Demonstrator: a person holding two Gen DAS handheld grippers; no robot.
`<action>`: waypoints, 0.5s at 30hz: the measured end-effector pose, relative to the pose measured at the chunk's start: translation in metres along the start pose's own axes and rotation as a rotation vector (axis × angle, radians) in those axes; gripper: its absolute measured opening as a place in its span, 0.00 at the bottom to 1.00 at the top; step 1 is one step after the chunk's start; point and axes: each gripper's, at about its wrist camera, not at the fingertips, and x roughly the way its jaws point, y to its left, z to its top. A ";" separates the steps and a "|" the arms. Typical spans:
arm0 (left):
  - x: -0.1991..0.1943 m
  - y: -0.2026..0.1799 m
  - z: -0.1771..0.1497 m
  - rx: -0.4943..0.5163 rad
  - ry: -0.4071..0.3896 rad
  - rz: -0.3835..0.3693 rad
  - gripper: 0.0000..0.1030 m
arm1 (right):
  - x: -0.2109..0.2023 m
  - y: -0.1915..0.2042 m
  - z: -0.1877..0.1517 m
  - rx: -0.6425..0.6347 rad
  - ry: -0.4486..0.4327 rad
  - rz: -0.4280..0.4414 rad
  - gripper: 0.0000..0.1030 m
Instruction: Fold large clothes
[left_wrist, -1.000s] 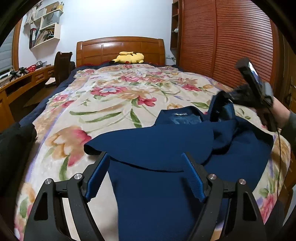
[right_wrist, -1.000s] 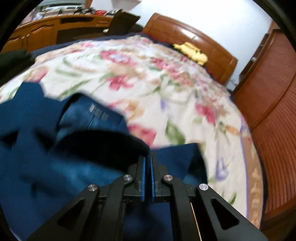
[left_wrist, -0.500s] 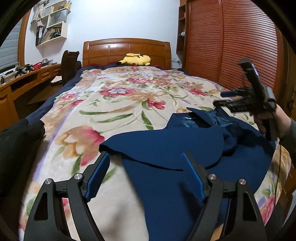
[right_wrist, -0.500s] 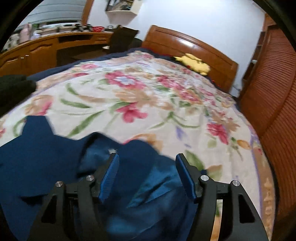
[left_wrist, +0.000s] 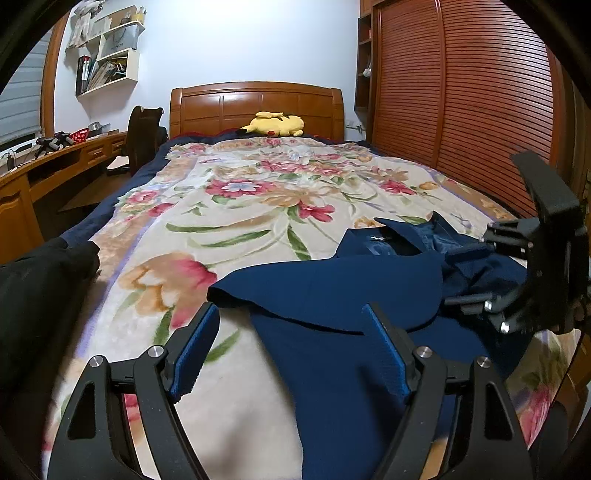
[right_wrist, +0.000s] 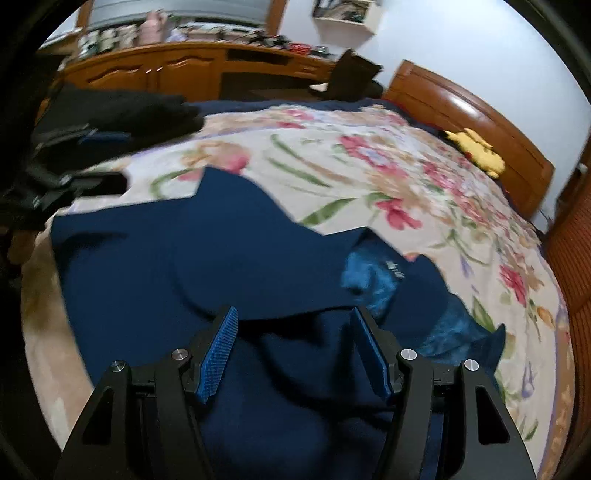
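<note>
A navy blue jacket (left_wrist: 332, 288) lies across the near part of the bed, with one flap folded over its body and its lining and label showing near the collar (right_wrist: 373, 273). My left gripper (left_wrist: 291, 343) stands open just above the jacket's left edge, holding nothing. The right gripper (right_wrist: 293, 347) is open too and hovers over the jacket's near right part; cloth lies below its pads, not pinched. From the left wrist, the right gripper (left_wrist: 480, 269) shows side-on at the right. The left gripper (right_wrist: 110, 160) appears at the far left in the right wrist view.
The floral blanket (left_wrist: 236, 206) covers the bed up to a wooden headboard (left_wrist: 255, 99), where a yellow plush toy (left_wrist: 275, 123) lies. A black garment (left_wrist: 37, 280) is heaped at the bed's left edge. Slatted wardrobe doors (left_wrist: 461, 103) line the right; desk (left_wrist: 55, 158) and chair stand left.
The right gripper opened and let go of the blue cloth, which dropped onto the jacket. It then swung back toward the bed's near edge. The left gripper stayed open and hardly shifted.
</note>
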 end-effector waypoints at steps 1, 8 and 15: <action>-0.001 0.001 0.000 -0.001 -0.004 -0.001 0.78 | 0.000 0.005 -0.002 -0.014 0.010 0.006 0.64; -0.003 0.005 0.001 -0.017 -0.013 0.000 0.78 | 0.009 0.009 0.010 -0.108 0.050 -0.085 0.64; -0.003 0.003 0.001 -0.010 -0.015 -0.009 0.78 | 0.036 0.012 0.044 -0.166 0.009 -0.134 0.58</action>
